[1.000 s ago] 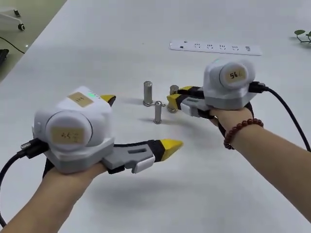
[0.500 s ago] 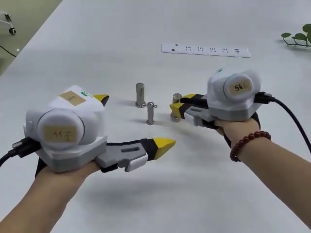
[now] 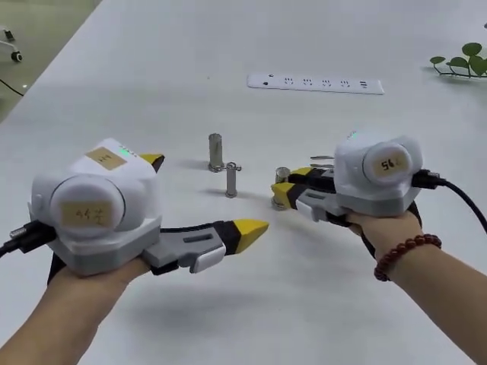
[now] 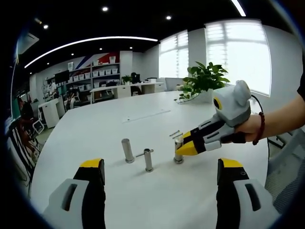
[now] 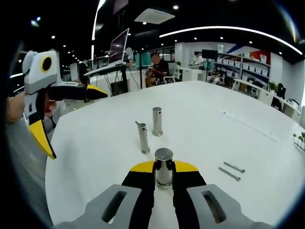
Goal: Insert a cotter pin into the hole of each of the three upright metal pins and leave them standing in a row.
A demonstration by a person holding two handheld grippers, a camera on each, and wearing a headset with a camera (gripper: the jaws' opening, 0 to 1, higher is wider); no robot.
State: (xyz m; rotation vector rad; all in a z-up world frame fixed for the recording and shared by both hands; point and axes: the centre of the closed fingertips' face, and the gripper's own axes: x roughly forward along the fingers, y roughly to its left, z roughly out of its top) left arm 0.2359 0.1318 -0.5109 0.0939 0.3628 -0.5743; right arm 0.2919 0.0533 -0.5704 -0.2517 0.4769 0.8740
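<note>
Right yellow-tipped gripper (image 3: 281, 192) clamps a short silver metal pin (image 5: 163, 167), probably to align it; left gripper (image 4: 160, 164) gapes empty.

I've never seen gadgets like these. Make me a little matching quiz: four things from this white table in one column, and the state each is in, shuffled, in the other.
Things
1. far silver metal pin
2. middle silver metal pin
3. right-hand silver metal pin
4. left claw with yellow tips

States
A. gripped upright by the right claw
B. open, holding nothing
C. has a cotter pin through its top
D. stands free, nothing through it

Pairs: 1-D, 2-C, 3-A, 4-B
</note>
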